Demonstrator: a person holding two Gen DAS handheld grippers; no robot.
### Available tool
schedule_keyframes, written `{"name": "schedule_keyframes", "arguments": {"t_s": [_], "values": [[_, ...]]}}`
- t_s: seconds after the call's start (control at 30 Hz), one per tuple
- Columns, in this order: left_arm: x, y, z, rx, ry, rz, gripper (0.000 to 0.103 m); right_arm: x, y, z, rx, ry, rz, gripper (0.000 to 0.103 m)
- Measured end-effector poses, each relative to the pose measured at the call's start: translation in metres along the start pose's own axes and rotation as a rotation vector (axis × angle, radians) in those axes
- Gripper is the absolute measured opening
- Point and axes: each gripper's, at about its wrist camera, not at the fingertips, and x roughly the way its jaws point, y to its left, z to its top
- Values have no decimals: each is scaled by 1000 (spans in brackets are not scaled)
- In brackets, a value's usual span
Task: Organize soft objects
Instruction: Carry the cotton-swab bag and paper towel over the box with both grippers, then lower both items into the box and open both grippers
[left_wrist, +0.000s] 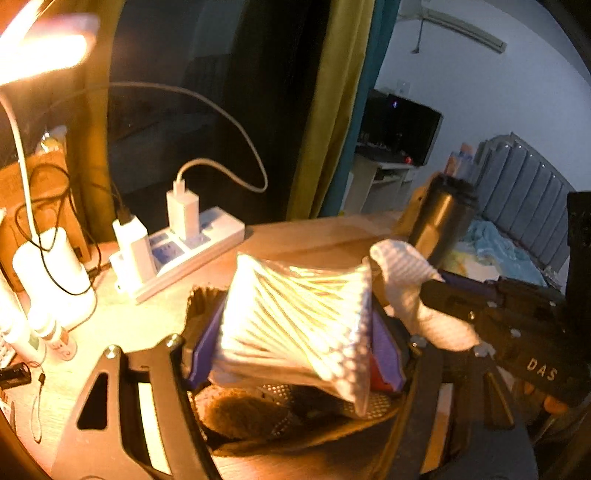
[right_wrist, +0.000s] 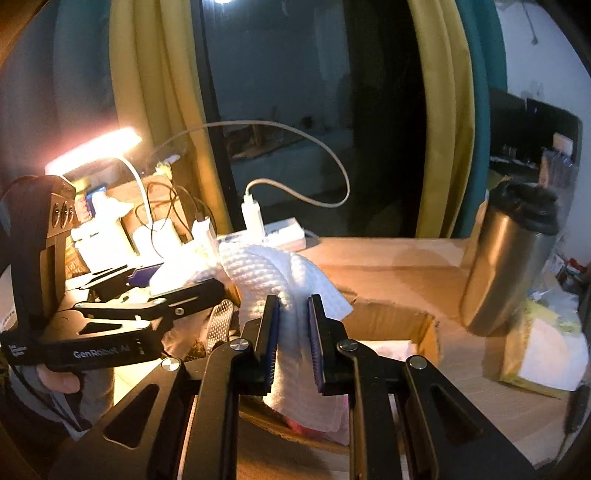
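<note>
My left gripper (left_wrist: 295, 325) is shut on a clear bag of cotton swabs (left_wrist: 295, 317), held between its purple pads above an open cardboard box (left_wrist: 295, 435) that holds brown and mesh soft items. My right gripper (right_wrist: 293, 332) is shut on a white waffle-textured cloth (right_wrist: 291, 280), bunched and hanging over the same box (right_wrist: 388, 321). The right gripper also shows in the left wrist view (left_wrist: 443, 299), gripping the cloth (left_wrist: 406, 280) just right of the swab bag. The left gripper shows at the left of the right wrist view (right_wrist: 159, 284).
A steel tumbler (right_wrist: 506, 258) stands right of the box. A white power strip with chargers (left_wrist: 177, 243) and a lit desk lamp (left_wrist: 40, 51) stand at the back left. Small tubes (left_wrist: 44, 332) and cables lie left. A yellow tissue pack (right_wrist: 543, 350) lies at right.
</note>
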Motion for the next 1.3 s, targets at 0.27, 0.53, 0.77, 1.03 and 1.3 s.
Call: {"name": "schedule_keyframes", "arguments": {"t_s": [0.27, 0.53, 0.77, 1.03, 1.3], "values": [[37, 5, -14, -8, 96, 28, 72, 37, 2, -12, -2, 79, 15, 17], [53, 7, -23, 11, 127, 57, 74, 65, -4, -24, 10, 145, 7, 17], [58, 1, -28, 67, 122, 102, 81, 77, -8, -31, 12, 182, -42, 17], [59, -1, -28, 78, 121, 101, 82, 81, -10, -33, 18, 190, -64, 19], [52, 4, -22, 22, 141, 69, 82, 81, -9, -31, 18, 202, -66, 37]]}}
